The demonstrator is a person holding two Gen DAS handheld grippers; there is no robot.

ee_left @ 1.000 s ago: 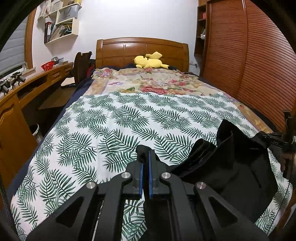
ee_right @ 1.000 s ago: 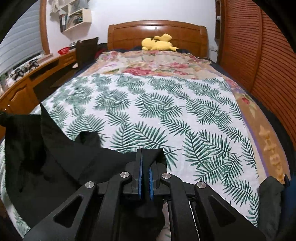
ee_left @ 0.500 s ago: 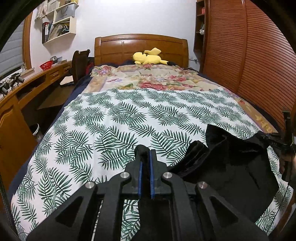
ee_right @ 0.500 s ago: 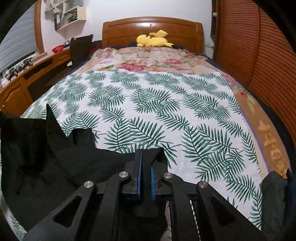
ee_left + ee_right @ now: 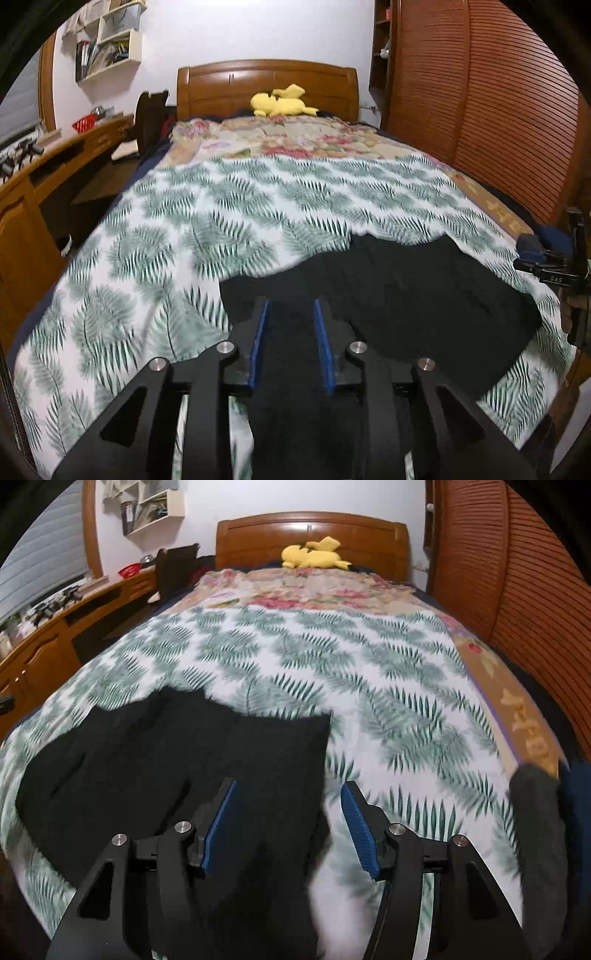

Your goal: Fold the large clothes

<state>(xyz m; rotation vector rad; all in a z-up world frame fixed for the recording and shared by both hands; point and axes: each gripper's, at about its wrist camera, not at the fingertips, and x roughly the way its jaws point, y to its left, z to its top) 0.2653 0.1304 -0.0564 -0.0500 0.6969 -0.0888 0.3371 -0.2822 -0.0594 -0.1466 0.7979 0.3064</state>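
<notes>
Black garment point(image 5: 424, 295) lies spread crosswise on bed point(image 5: 155, 280) just ahead of both grippers, left gripper point(image 5: 291, 314) and right gripper point(image 5: 288, 797) jaws just opened, released, cloth edge loose between them, right nearer its corner

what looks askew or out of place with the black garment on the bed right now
The black fabric garment lies unevenly on the leaf-print bedspread: its far edge is jagged and part hangs over the near bed edge. Both the left gripper and the right gripper have just been opening, pads clear of it.
</notes>
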